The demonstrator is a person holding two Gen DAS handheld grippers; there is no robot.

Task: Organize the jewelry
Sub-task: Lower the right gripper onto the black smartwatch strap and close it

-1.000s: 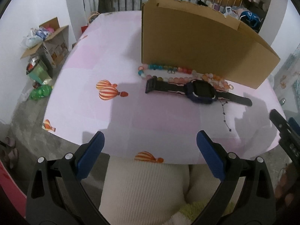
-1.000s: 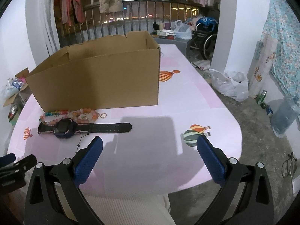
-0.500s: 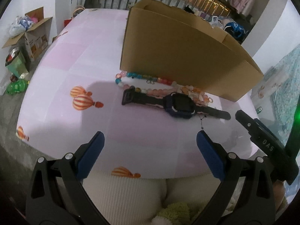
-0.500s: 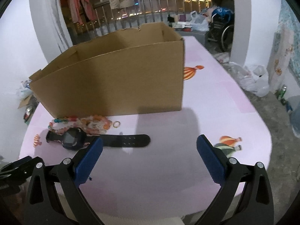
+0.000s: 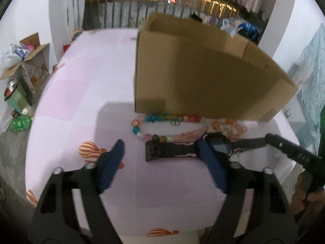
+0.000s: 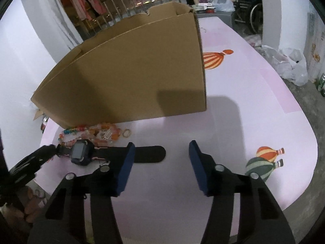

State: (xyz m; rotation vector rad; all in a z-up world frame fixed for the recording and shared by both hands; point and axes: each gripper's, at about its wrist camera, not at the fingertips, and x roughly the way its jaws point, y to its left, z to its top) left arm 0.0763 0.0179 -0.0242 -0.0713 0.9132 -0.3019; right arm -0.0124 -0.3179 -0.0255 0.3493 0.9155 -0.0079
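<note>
While both sets of jaws have just been narrowing on nothing, the left gripper (image 5: 160,152) and right gripper (image 6: 161,153) flank the watch (image 6: 82,154), flat on the counter (image 6: 233,122) near the cardboard box (image 6: 132,71). Light, floppy-strapped, it's best pinched across each strap end.

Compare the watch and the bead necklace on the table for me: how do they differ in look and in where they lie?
The watch is dark, with a flat strap laid out straight; the bead necklace is a looped string of pink, orange and blue beads. The necklace lies right at the foot of the cardboard box; the watch lies on its near side, closer to both grippers. Both rest flat on the pink table, neither held.
</note>
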